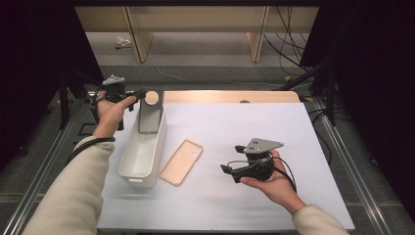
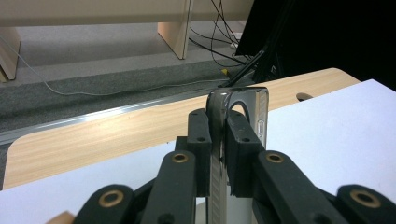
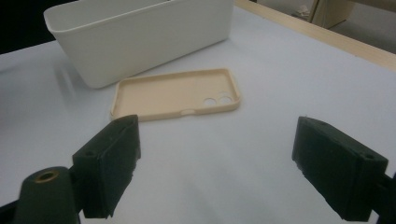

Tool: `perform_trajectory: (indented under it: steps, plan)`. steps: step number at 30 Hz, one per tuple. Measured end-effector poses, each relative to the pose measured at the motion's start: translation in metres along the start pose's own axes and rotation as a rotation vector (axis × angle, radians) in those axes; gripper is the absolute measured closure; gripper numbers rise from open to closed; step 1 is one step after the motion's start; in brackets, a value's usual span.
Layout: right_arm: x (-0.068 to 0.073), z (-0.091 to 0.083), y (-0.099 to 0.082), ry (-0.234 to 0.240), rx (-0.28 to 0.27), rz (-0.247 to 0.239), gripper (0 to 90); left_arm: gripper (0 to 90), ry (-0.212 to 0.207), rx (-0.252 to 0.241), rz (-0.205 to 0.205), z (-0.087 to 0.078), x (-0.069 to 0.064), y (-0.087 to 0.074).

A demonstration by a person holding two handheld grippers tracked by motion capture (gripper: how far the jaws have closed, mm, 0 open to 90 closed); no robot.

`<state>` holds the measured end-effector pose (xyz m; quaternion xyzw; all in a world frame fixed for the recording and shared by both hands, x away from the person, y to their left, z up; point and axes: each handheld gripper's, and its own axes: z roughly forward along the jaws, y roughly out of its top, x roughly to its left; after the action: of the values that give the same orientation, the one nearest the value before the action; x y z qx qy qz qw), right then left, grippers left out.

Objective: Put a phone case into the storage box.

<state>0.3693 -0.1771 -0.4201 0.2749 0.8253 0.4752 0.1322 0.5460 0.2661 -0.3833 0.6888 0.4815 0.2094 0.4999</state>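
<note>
1. At the upper left of the high view, the left claw (image 1: pixel 140 93) pinches the top edge of a grey phone case (image 1: pixel 149 113) that stands upright over the far end of a white bin (image 1: pixel 142 152). The case's lower end seems to sit inside the bin, though I cannot tell if it touches the floor. Released from this height, it could tip against the wall or topple over the rim onto the tabletop (image 1: pixel 230 132).

2. Lower centre of the same view, a peach phone case (image 1: pixel 181 162) lies flat on the tabletop, just beside the bin's right wall. The right claw (image 1: pixel 226 170) hangs to its right, apart from it.

3. At the middle of the left gripper view, the left claw (image 2: pixel 218 135) is narrow, its pads clamped on the thin edge of the grey phone case (image 2: pixel 254 109). The bite is small and the surface looks glossy, so I judge a twist of the hand could let it slip or swing.

4. Across the upper half of the right gripper view, the peach phone case (image 3: pixel 177 93) lies open side up in front of the white bin (image 3: pixel 140 37). The right claw (image 3: pixel 215 163) stands wide and empty. Lying so flat, the case offers little to grab; a closing claw may scrape the tabletop (image 3: pixel 280 93) or shove the case against the bin.
</note>
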Motion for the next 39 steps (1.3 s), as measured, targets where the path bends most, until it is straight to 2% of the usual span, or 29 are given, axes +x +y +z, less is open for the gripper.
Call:
perform_trajectory:
  steps: [29, 39]
  plan:
    - [-0.0001, 0.0008, -0.0006, 0.004, 0.001, 0.001, 16.3, 81.1, 0.003, 0.009, -0.024, 0.0031, 0.0044, -0.0052]
    - [-0.0002, 0.0004, -0.0005, 0.006, 0.004, 0.001, 16.3, 80.1, 0.017, 0.014, -0.022, 0.0043, 0.0054, -0.0064]
